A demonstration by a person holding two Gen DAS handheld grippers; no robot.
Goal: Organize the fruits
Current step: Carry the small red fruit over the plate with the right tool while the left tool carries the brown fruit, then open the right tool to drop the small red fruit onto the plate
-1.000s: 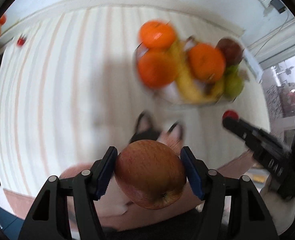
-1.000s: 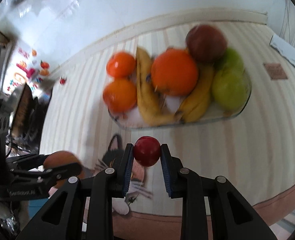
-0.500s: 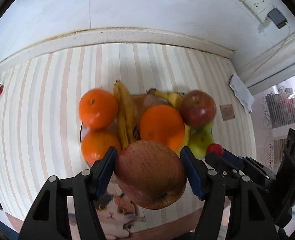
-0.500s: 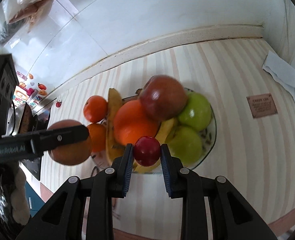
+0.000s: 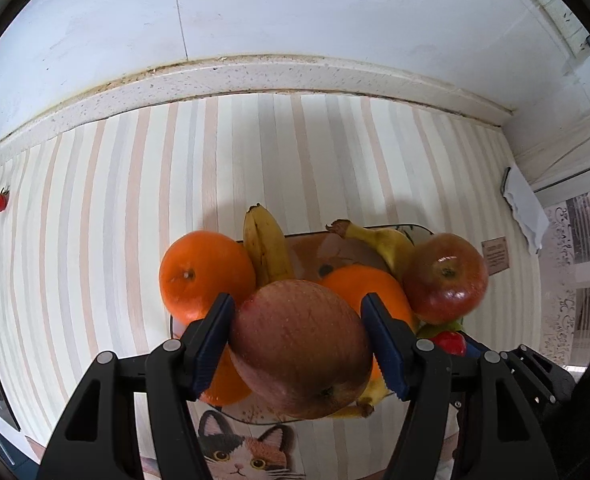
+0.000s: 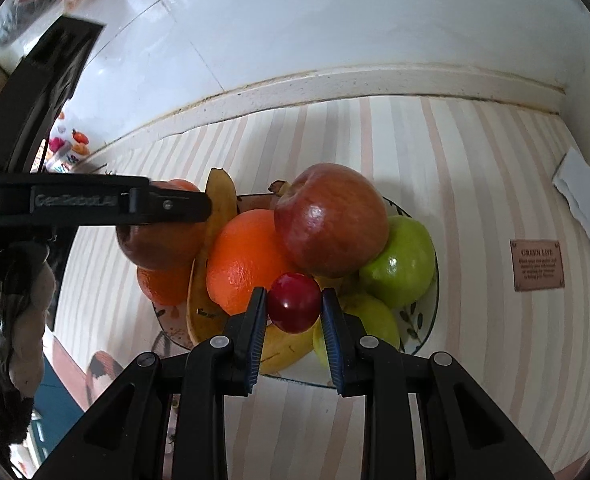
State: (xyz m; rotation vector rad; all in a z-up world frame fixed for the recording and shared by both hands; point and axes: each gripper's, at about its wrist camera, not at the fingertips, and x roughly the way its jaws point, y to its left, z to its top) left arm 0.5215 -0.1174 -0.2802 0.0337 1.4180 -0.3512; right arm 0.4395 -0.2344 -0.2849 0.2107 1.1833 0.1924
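Striped countertop [image 5: 115,200] bare toward back wall, heaped fruit bowl [image 6: 427,320] below both hands, left gripper [image 5: 299,344] clamped on red apple [image 5: 301,348], right gripper [image 6: 295,306] clamped on small red plum [image 6: 295,302].

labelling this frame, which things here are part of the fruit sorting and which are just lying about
Job:
- red apple in left hand-held gripper
- small red fruit in right hand-held gripper
- fruit bowl

Lying about:
- white cloth
- brown label
- cat picture
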